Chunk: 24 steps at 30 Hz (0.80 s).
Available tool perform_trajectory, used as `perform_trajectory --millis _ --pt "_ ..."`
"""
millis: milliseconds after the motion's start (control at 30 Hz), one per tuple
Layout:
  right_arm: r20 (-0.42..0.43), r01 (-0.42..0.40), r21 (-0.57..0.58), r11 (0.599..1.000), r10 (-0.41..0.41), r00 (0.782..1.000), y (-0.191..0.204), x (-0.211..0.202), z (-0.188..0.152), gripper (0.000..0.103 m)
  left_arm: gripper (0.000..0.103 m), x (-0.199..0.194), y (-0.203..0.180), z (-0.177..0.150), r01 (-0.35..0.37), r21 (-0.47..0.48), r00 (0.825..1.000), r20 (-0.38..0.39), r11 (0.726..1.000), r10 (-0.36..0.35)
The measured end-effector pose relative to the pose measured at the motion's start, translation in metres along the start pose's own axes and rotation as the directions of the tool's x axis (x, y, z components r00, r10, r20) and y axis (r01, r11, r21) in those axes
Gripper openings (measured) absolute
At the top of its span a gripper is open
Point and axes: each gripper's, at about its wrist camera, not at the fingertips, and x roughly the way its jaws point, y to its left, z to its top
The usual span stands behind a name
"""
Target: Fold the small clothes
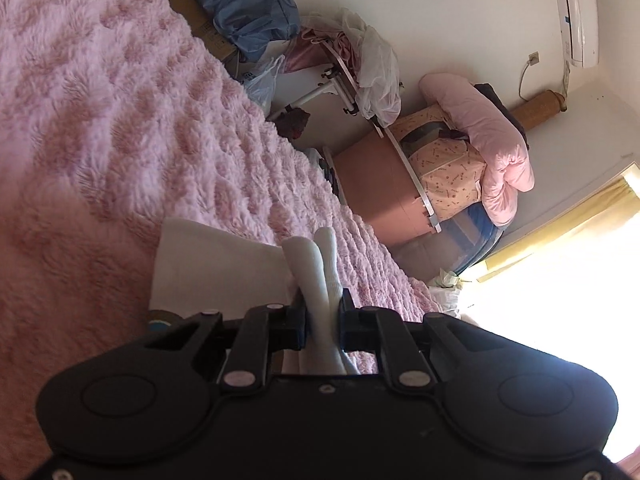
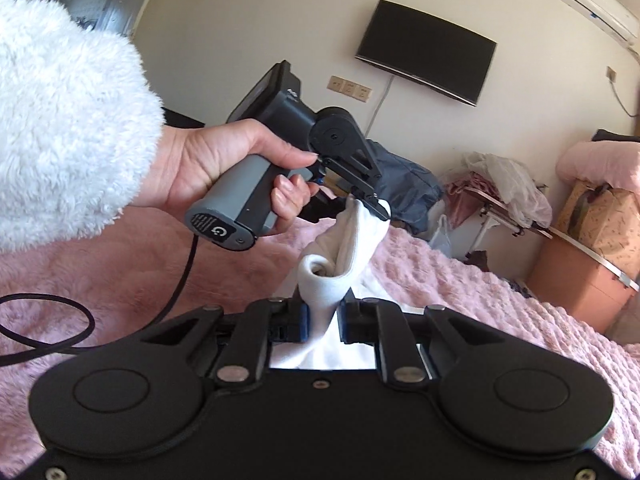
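In the left wrist view the lower end of the white sock (image 1: 320, 280) drops behind the left gripper (image 1: 323, 312) body and is lost. A round object (image 1: 160, 318) at the gripper's left shows only a sliver, perhaps a tape roll. The window (image 1: 568, 280) is blown out to white. In the right wrist view the cable (image 2: 60, 320) runs off the left edge.

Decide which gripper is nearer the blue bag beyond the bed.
Left. The left gripper is held out ahead, between the right gripper and the blue bag; the right sits farther back over the pink blanket. Both grip the white sock.
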Motion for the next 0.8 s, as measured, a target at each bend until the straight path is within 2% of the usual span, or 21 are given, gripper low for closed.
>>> perform_trajectory --millis 233,367,433,600,700,800 --pt "-0.056 0.101 0.094 0.990 -0.096 0.994 -0.078 -0.019 -0.040 0.009 0.011 0.086 -0.055 -0.041 -0.015 0.052 0.997 -0.071 0.999 0.019" --pt "-0.112 0.157 0.162 0.974 -0.140 0.984 -0.114 -0.026 -0.072 0.008 0.011 0.139 -0.073 -0.075 -0.069 0.085 0.990 -0.117 0.994 0.078" --pt "-0.151 0.157 0.225 0.962 -0.125 0.981 -0.132 -0.024 -0.087 0.008 0.011 0.163 -0.076 -0.089 -0.098 0.100 0.984 -0.140 0.990 0.111" --pt "-0.232 0.184 0.396 0.899 -0.096 0.968 -0.166 -0.019 -0.129 0.008 0.011 0.209 -0.077 -0.115 -0.133 0.122 0.975 -0.164 0.984 0.152" --pt "-0.253 0.194 0.455 0.869 -0.083 0.964 -0.184 -0.012 -0.145 0.008 0.011 0.228 -0.079 -0.121 -0.166 0.139 0.968 -0.169 0.976 0.188" --pt "-0.261 0.205 0.487 0.849 -0.082 0.962 -0.193 -0.011 -0.153 0.008 0.011 0.237 -0.077 -0.122 -0.169 0.120 0.967 -0.170 0.978 0.188"
